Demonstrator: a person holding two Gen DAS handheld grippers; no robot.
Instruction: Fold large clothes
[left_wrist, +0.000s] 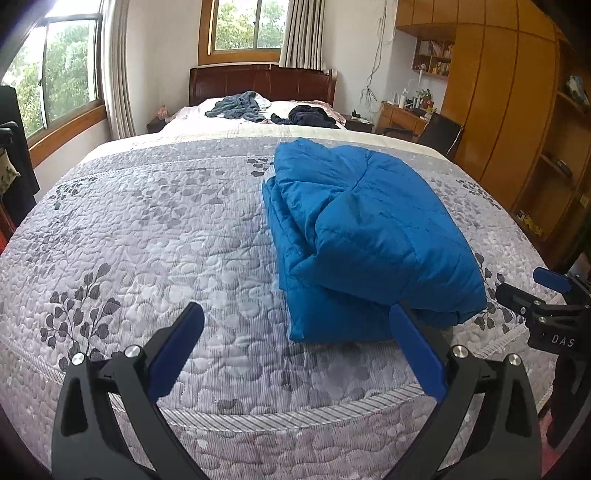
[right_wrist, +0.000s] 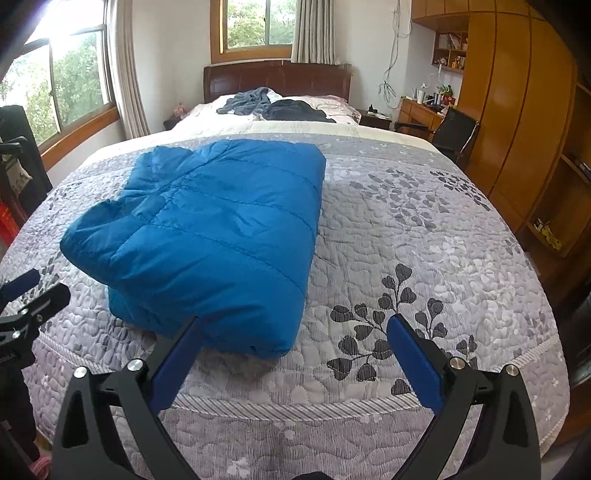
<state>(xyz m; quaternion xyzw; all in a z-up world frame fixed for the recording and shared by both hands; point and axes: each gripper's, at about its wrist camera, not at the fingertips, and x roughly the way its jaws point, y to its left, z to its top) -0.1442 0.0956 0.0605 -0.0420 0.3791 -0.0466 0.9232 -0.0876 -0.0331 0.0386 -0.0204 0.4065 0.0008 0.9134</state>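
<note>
Left wrist view. The left gripper hangs over the near edge of the bed, jaws spread wide with nothing between them. The blue padded jacket lies on the quilted bedspread to the right of centre, already doubled into a thick, roughly rectangular bundle; its near end sits just beyond the gripper's right finger. At the right margin part of the right gripper shows, apart from the garment. Two crumpled garments, a grey-blue one and a dark one, lie near the pillows by the headboard.

Right wrist view. The right gripper is likewise wide open and holds nothing. The jacket lies left of centre, its near corner between the fingers' lines of sight but not clasped.

Progress. The jacket appears folded and released. The two garments at the head of the bed look unfolded and probably remain to be done.
</note>
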